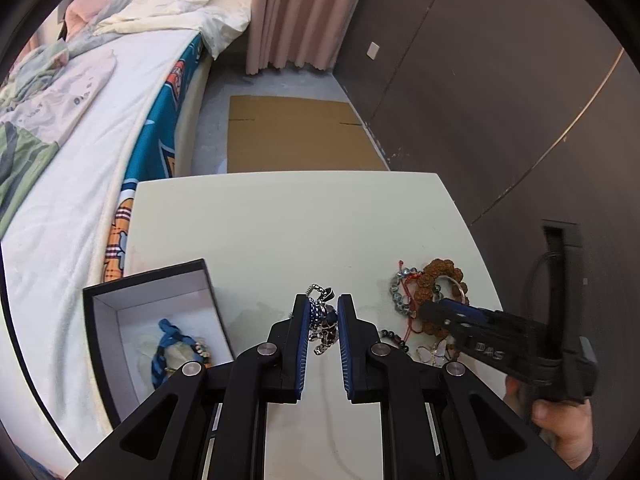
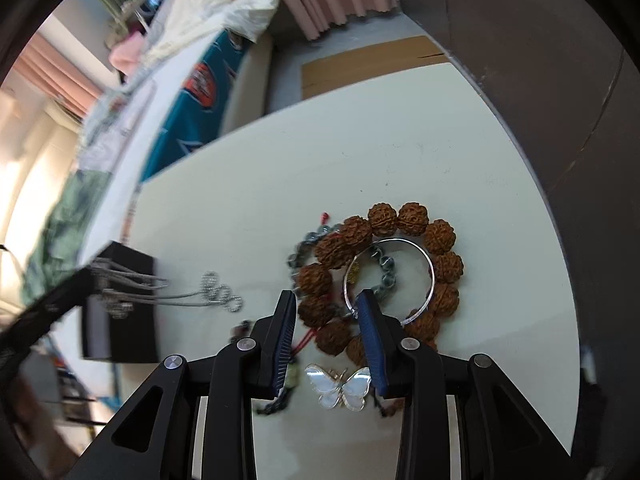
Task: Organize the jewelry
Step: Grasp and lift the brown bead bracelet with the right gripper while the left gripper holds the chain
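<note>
Jewelry lies in two places: a silver chain necklace with dark pendant (image 1: 323, 320) hangs between the fingers of the left claw (image 1: 323, 312), which is closed on it above the pale surface (image 1: 280, 232); the rest is piled near the right edge. Step in hand: carrying the necklace to the black open box with white lining (image 1: 120, 300). The right claw (image 2: 328, 312), partly open and gripping nothing, straddles a brown seed-bead bracelet (image 2: 400, 216) and thin silver bangle (image 2: 430, 264). Next it probably closes on one.
</note>
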